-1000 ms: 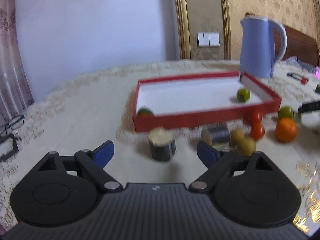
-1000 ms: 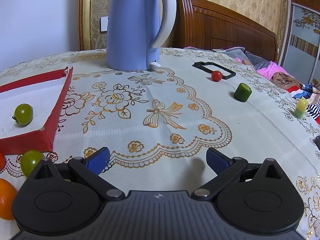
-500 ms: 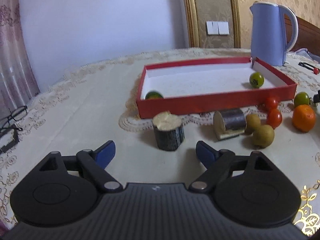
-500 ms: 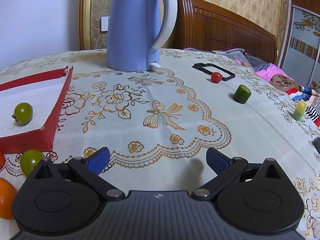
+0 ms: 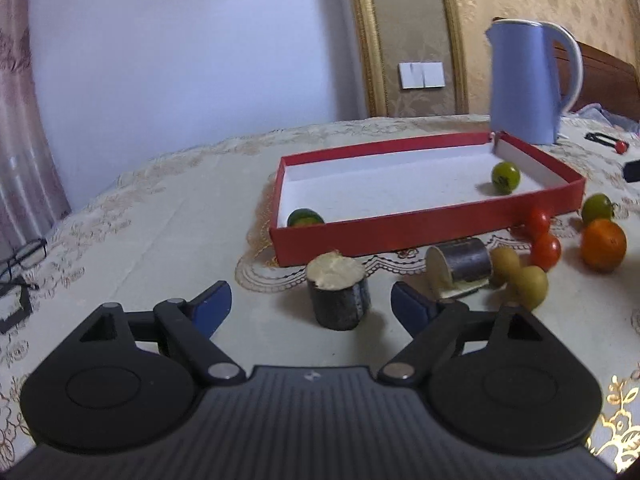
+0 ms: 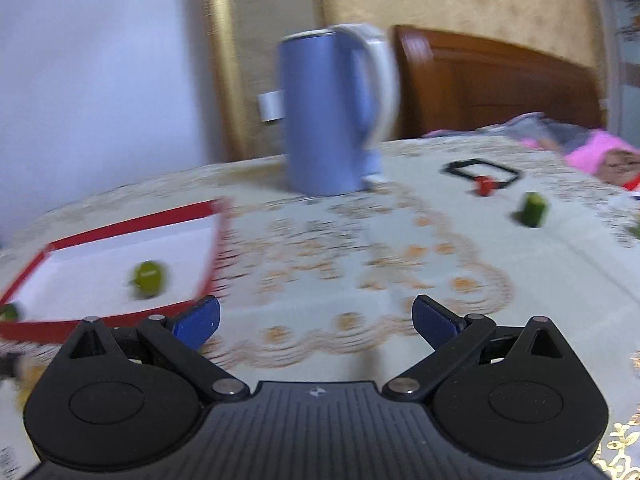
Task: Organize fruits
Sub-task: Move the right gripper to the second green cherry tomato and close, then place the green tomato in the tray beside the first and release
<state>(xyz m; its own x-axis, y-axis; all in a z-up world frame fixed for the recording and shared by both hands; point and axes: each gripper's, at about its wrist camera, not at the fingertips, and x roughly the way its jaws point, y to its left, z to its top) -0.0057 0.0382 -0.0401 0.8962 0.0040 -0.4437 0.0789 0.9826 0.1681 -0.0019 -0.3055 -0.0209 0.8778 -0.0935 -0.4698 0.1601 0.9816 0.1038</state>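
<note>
Both tools gape wide, left tool before the red tray's near wall, right tool's view blurred.

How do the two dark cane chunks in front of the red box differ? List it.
Pose: the near chunk stands upright, pale cut face up; the far chunk lies on its side, cut face toward the camera.
Neighbours: the near chunk stands alone ahead of the open left tongs; the far chunk seems to touch a yellow-brown fruit.
Both have dark skin and pale flesh.

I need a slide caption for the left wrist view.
Open left hand-held gripper faces an upright dark cylinder before the red tray.
</note>
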